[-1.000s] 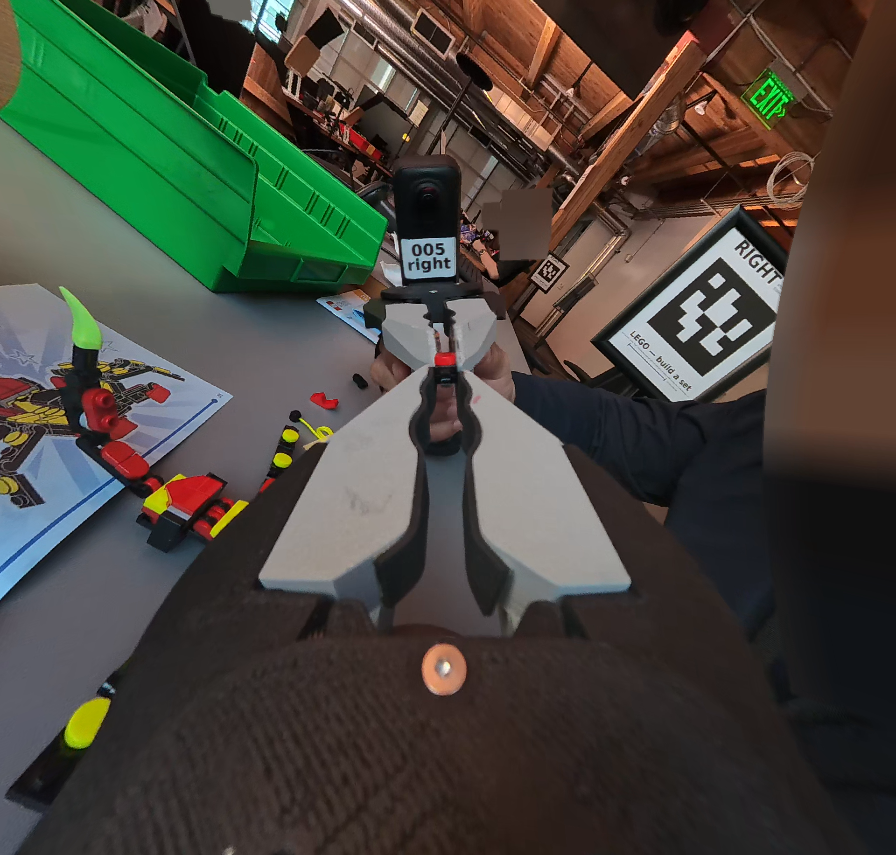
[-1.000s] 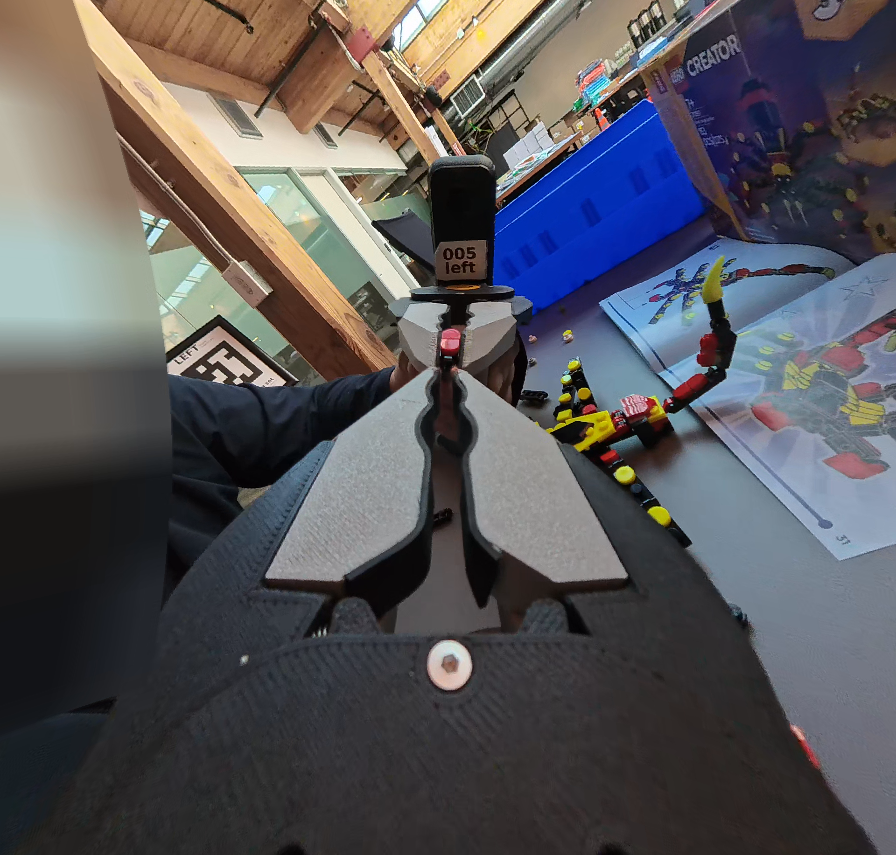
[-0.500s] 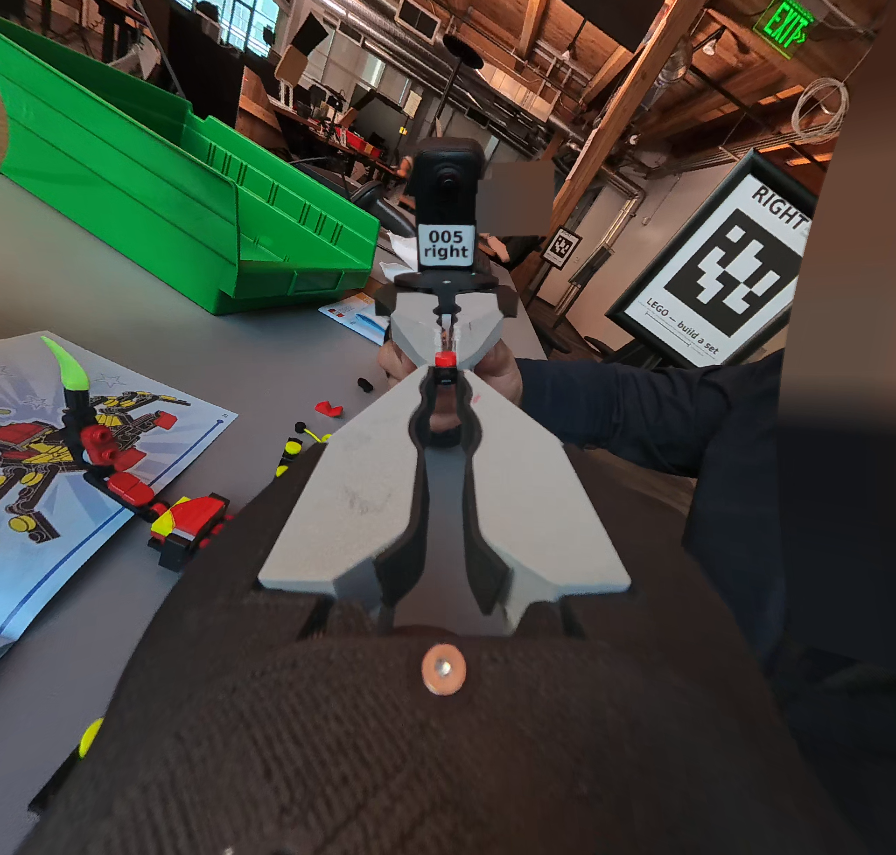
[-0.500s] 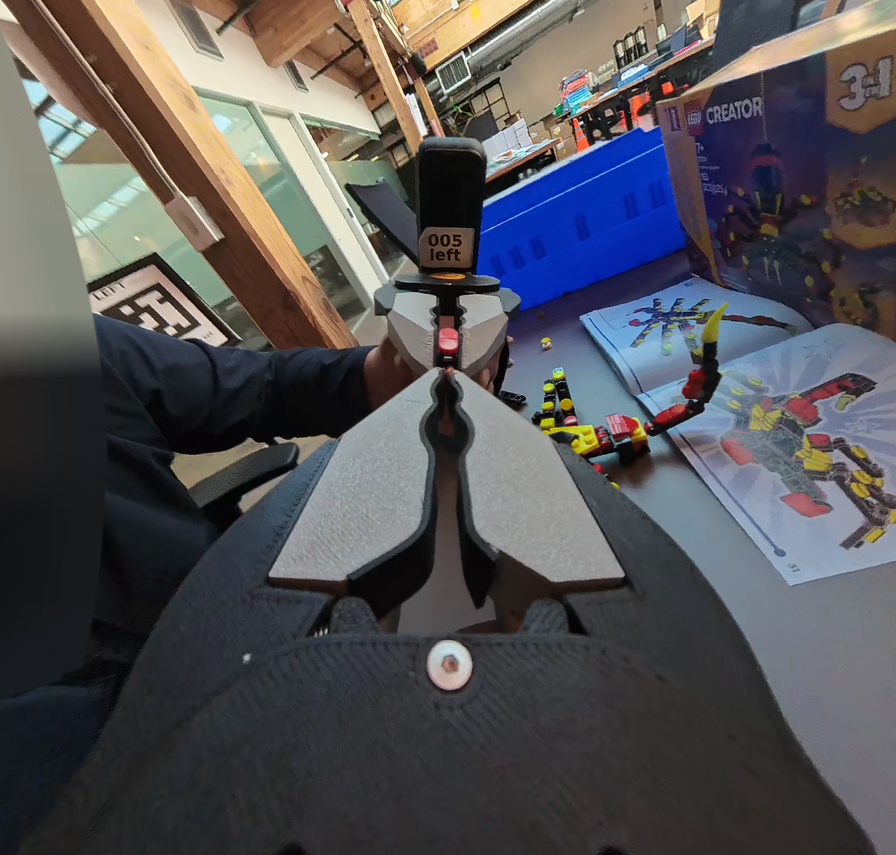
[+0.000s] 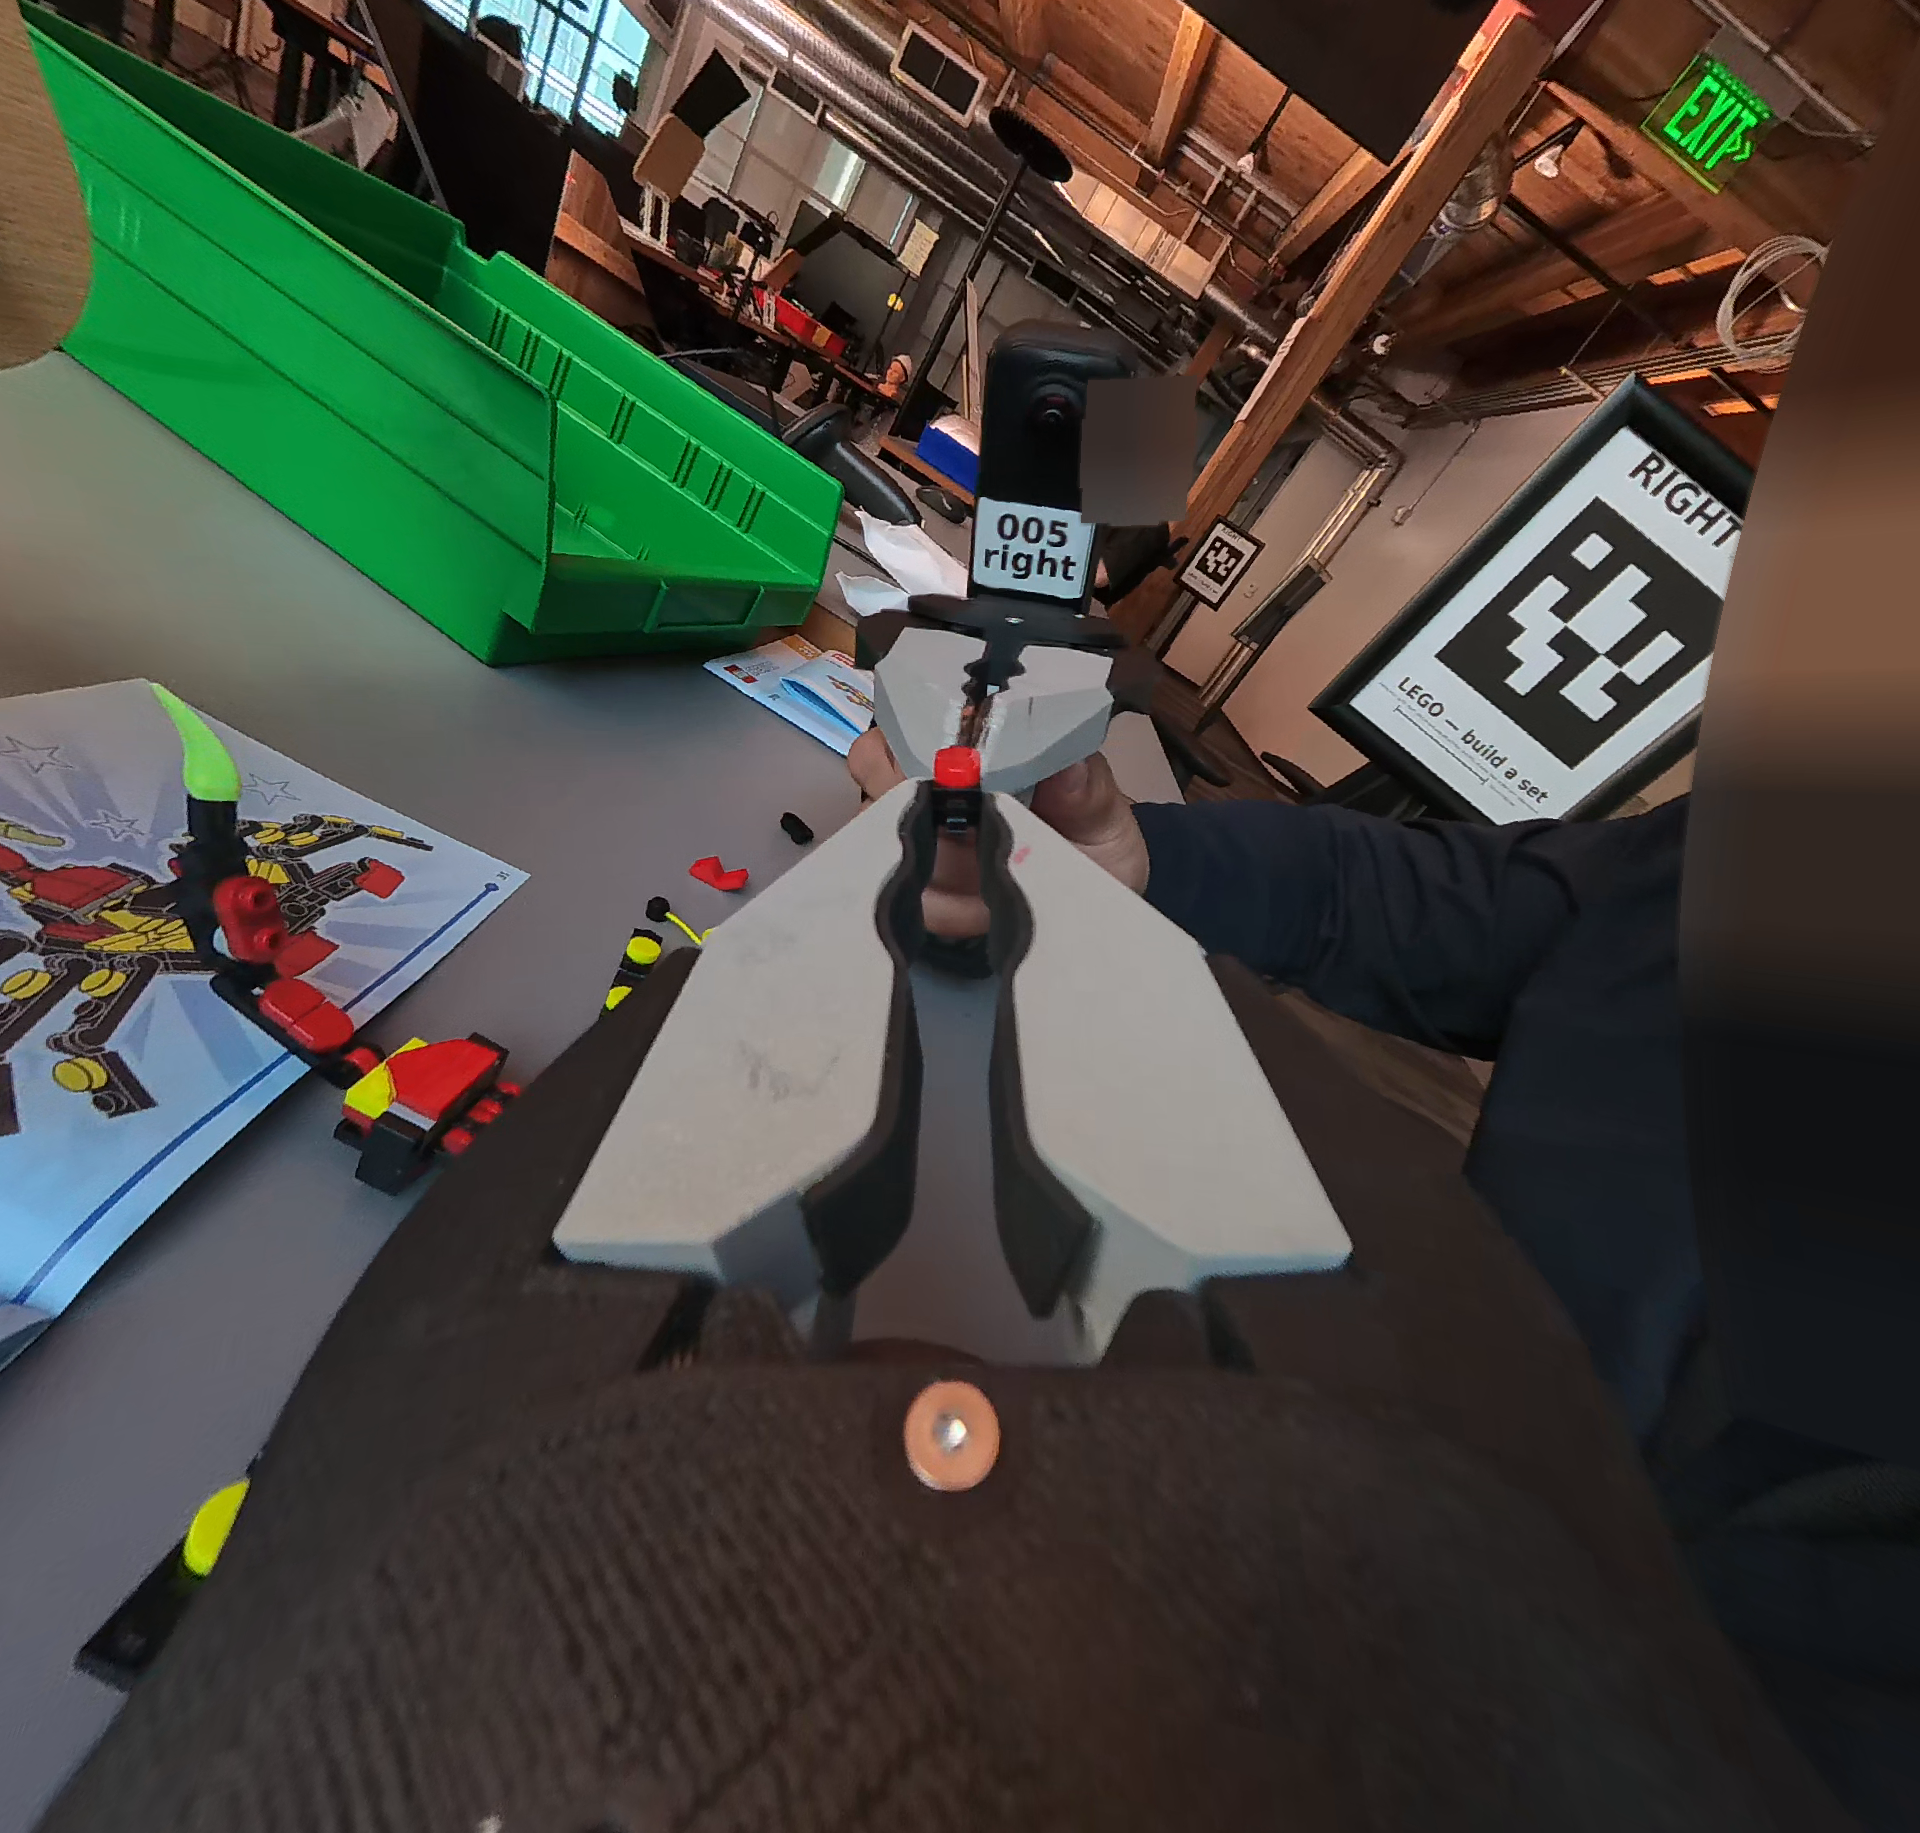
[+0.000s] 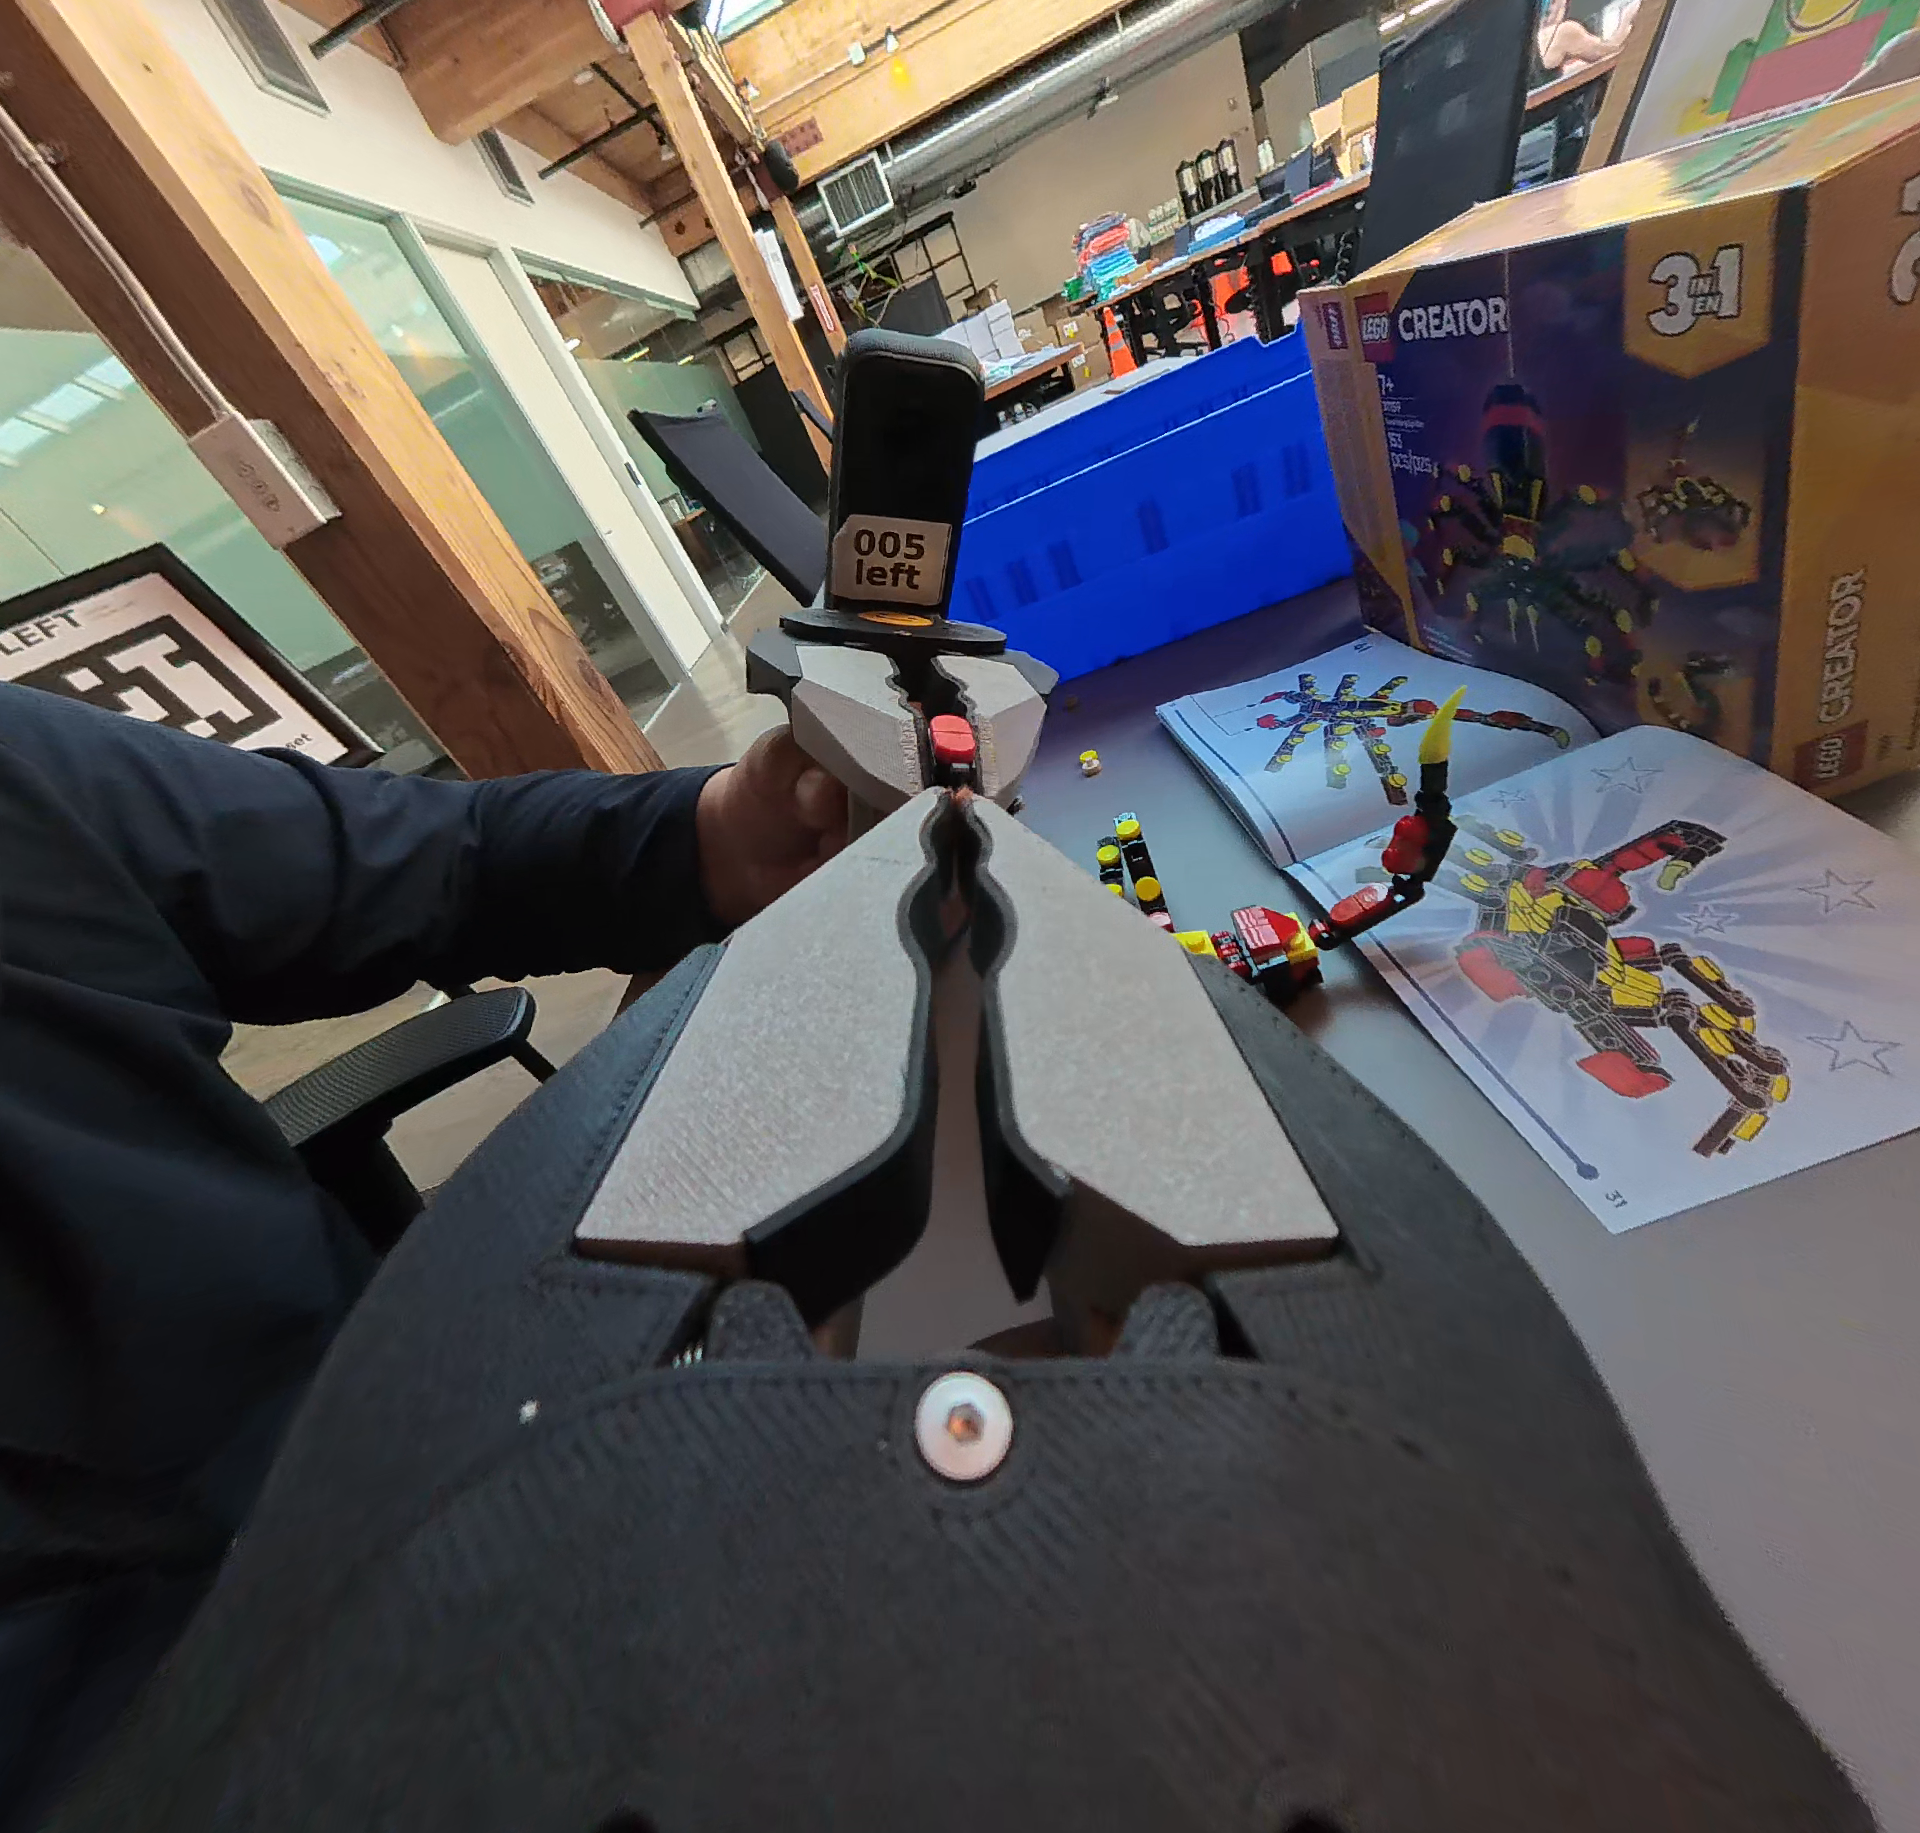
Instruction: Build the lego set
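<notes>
Both grippers are meeting tip to tip above the bench: the left gripper [image 5: 951, 817], jaws clamped on a small black-and-red brick piece [image 6: 952, 749], is pressing it toward the right gripper [image 6: 951, 801], whose jaws are together, apparently to join parts; the half-built red, yellow and black scorpion model [image 5: 312, 1004] is lying beside them.

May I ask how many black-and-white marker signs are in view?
3. Left wrist view: a large framed sign at right, a small sign farther back. Right wrist view: a framed sign at left. Others may be hidden.
</notes>
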{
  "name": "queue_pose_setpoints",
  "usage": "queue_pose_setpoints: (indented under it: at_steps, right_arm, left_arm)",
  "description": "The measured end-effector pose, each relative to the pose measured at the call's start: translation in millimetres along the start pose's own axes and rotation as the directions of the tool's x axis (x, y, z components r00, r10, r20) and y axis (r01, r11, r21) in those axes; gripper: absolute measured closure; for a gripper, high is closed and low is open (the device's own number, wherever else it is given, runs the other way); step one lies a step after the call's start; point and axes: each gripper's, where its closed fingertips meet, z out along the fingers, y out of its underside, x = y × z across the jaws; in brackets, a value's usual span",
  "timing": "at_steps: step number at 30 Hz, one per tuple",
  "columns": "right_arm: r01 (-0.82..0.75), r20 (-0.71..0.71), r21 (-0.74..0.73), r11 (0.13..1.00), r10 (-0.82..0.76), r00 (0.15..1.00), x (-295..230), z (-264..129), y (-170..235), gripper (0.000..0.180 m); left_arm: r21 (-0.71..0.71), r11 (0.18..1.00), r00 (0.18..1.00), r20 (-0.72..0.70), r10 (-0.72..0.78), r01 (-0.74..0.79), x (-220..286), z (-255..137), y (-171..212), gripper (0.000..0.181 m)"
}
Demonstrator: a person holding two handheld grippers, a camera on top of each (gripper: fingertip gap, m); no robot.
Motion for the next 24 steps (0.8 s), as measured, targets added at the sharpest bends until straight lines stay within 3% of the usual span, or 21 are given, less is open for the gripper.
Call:
queue_pose_setpoints:
  at_steps: [24]
  right_arm:
    - [-0.024,-0.053,0.011,1.0,0.024,0.998,11,2,2,0.18]
  left_arm:
    - [-0.016,0.999,0.998,0.046,-0.049,0.05,-11,-1,3,0.176]
